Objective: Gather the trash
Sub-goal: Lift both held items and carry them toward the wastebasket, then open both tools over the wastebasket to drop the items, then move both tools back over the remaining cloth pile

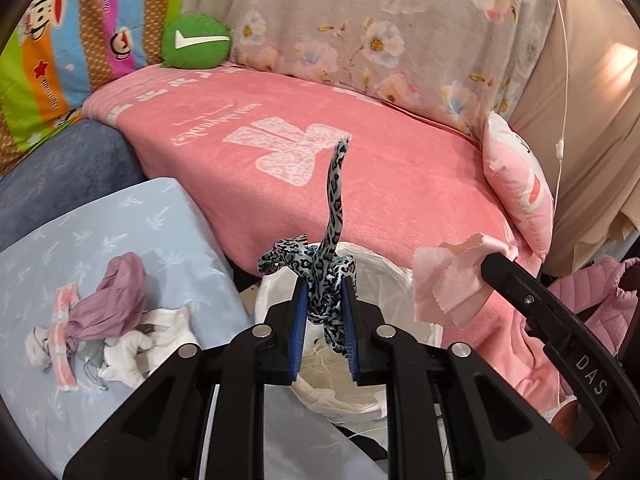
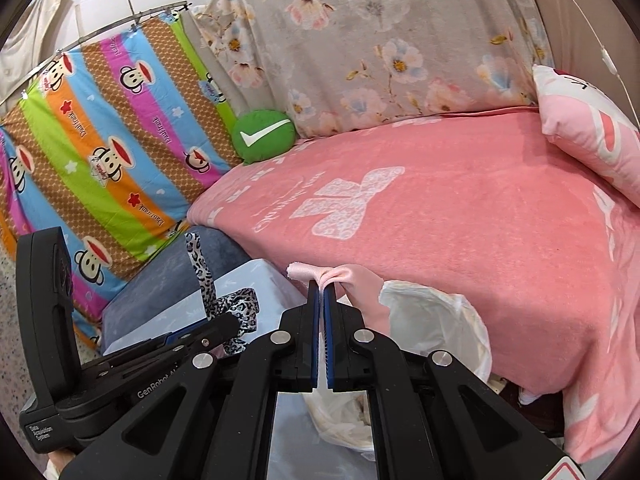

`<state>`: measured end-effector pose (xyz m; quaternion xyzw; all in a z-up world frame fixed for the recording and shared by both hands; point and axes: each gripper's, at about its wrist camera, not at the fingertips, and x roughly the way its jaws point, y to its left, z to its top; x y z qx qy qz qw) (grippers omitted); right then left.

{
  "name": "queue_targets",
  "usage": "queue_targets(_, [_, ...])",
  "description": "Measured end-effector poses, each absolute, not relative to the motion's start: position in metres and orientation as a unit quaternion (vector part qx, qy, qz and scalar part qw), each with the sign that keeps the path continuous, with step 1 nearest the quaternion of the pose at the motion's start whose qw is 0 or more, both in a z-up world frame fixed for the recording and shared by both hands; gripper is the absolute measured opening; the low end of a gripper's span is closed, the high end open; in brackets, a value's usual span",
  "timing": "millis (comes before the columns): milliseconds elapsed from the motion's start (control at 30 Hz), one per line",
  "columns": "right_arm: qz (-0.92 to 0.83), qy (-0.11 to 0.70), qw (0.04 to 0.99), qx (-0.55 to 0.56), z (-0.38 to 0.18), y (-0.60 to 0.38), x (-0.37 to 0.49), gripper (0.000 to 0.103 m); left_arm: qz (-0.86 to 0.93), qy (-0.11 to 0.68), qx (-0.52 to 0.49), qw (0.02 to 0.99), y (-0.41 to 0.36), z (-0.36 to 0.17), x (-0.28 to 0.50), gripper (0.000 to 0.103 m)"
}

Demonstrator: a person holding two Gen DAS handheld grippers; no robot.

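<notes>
Leopard-print ribbon [image 1: 325,280] sits clamped between the blue pads of the left gripper [image 1: 325,286] at the lower centre of the left wrist view; the jaws stand only narrowly apart, pressed on the bunched cloth, and one strip of it sticks up over the pink blanket [image 1: 360,184]. Directly behind and below the pads is the white-lined bin [image 1: 400,280], its liner open. At the right of that frame the right gripper [image 1: 486,266] reaches in, carrying a pink scrap [image 1: 448,280] with pinked edges beside the bin's rim.

From the right wrist view, the right gripper's jaws are fully closed on the pink scrap [image 2: 352,280], which folds over the tips in the middle of the frame. The bin [image 2: 440,320] lies just right of and below the tips, against the blanket's edge [image 2: 480,220]. The left gripper [image 2: 236,326] shows at lower left, with the ribbon [image 2: 236,312] hanging around its tip.

On the blue sheet [image 1: 120,220] at the lower left of the left wrist view lie more scraps [image 1: 100,320]: purple, white, grey and a pink striped strip, heaped together. A green cushion [image 1: 196,42] with a white tick rests at the blanket's far corner, upper left, against a floral cover [image 1: 360,20].
</notes>
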<state>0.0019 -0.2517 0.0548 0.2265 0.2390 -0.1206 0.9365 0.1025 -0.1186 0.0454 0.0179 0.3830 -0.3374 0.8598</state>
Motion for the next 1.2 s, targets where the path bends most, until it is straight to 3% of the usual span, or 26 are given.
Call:
queue_targets(267, [-0.130, 0.248, 0.930, 0.237, 0.043, -0.266, 0.003, 0.004, -0.360, 0.394, 0.027, 0.845, -0.139, 0.037, 0.107, 0.023])
queue_targets(400, [-0.136, 0.250, 0.927, 0.245, 0.039, -0.269, 0.005, 0.011, -0.350, 0.392, 0.024, 0.851, -0.141, 0.036, 0.110, 0.056])
queue_targets(500, [-0.140, 0.250, 0.925, 0.249, 0.037, -0.271, 0.006, 0.017, -0.340, 0.384, 0.033, 0.858, -0.141, 0.036, 0.110, 0.064])
queue_targets(633, [-0.140, 0.252, 0.924, 0.251, 0.035, -0.270, 0.007, 0.026, -0.332, 0.382, 0.039, 0.862, -0.138, 0.035, 0.110, 0.064])
queue_targets(1200, [-0.115, 0.270, 0.928, 0.229, 0.035, -0.233, 0.017, 0.027, -0.299, 0.393, 0.016, 0.869, -0.106, 0.029, 0.117, 0.064])
